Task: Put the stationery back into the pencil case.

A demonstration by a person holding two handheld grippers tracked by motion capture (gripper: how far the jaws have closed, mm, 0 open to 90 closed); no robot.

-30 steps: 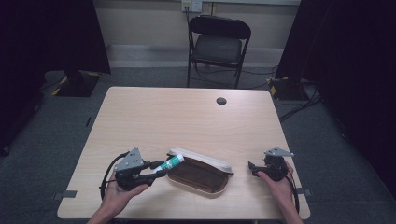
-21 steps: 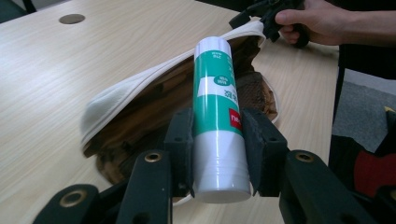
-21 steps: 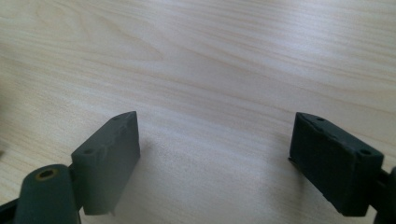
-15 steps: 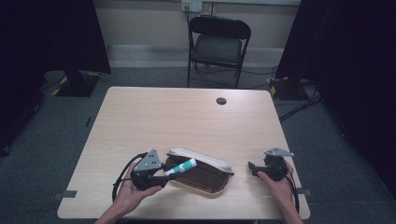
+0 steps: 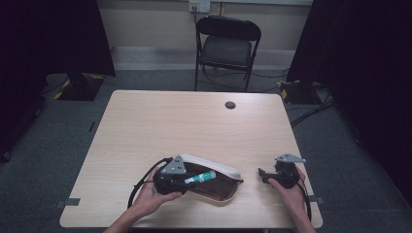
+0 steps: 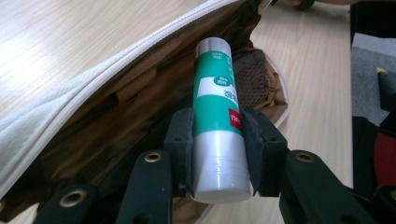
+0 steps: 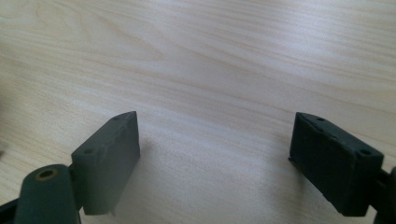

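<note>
From the high view, one glue stick [image 5: 200, 177] with a green label and white ends pokes out over one open pouch [image 5: 214, 182] near the front of the table [image 5: 145, 126]. The left gripper [image 5: 187, 179] is clamped on it. The right gripper [image 5: 262, 174] rests well apart from the pouch. One chair [image 5: 227, 43] stands behind the table.

In the left gripper view, both pads [image 6: 181, 140] squeeze the glue stick [image 6: 217, 102] above the brown inside of the pouch [image 6: 116, 107], which has a white zip edge.

In the right gripper view, the right gripper [image 7: 215, 158] gapes wide, holding nothing, over bare table [image 7: 210, 56].

Tabletop [image 5: 194, 126] beyond pouch [image 5: 214, 182] bare; grommet [image 5: 230, 105] flush.
</note>
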